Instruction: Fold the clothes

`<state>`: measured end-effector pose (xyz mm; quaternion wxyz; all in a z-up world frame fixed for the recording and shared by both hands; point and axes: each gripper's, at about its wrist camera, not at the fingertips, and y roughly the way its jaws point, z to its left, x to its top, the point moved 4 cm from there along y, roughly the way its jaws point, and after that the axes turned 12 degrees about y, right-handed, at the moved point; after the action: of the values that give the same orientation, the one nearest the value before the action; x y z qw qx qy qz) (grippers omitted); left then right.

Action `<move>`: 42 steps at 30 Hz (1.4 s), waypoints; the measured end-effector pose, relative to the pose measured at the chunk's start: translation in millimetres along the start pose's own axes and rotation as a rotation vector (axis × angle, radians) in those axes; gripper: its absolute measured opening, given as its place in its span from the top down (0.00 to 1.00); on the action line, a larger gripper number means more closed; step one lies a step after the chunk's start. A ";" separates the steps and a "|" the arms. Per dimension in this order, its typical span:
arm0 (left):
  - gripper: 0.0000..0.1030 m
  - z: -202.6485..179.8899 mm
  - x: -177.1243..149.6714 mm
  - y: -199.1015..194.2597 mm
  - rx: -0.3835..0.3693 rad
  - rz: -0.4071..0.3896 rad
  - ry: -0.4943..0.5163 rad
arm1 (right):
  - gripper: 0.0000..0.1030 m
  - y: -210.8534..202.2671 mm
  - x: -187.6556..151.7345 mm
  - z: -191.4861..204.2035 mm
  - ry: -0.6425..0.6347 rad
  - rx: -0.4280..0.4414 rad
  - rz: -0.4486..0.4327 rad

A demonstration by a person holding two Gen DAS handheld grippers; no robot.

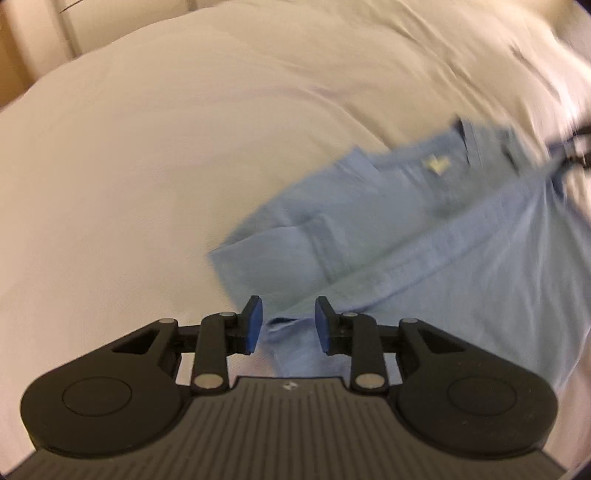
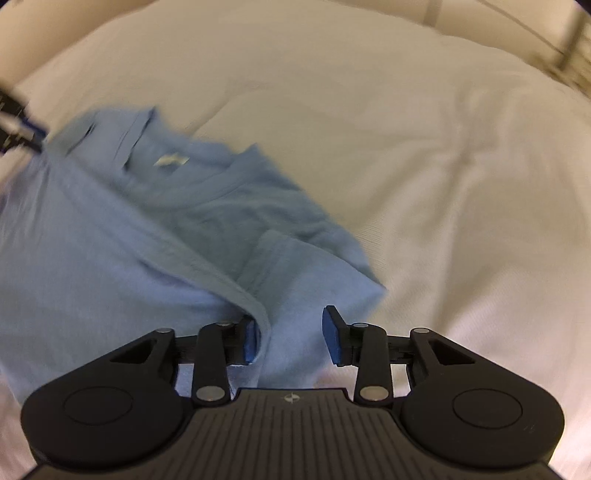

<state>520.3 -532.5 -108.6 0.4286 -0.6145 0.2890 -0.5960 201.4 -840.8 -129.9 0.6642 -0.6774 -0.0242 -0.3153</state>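
Observation:
A light blue T-shirt (image 1: 406,229) lies partly folded on a white bedspread (image 1: 166,147), its collar and small yellowish label facing up. In the left wrist view my left gripper (image 1: 287,325) is open, low over the shirt's near edge, with blue cloth showing between the blue pads and nothing pinched. In the right wrist view the same T-shirt (image 2: 129,229) fills the left half, a sleeve folded across it. My right gripper (image 2: 290,339) is open just above the folded sleeve; a fold of cloth rests against its left pad (image 2: 249,341). Both views are motion blurred.
The white bedspread (image 2: 424,166) extends wide around the shirt. A pale bed frame or wall (image 1: 37,33) shows at the far left. The other gripper's dark tip (image 2: 14,122) shows at the left edge of the right wrist view.

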 end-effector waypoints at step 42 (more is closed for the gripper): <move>1.00 -5.0 -17.7 32.5 0.013 -0.028 0.166 | 0.55 4.1 -20.7 37.7 0.111 -0.046 -0.041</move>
<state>518.4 -533.1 -145.8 0.3989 -0.5642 0.3111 -0.6525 201.6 -798.8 -140.0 0.6419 -0.6735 0.0059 -0.3666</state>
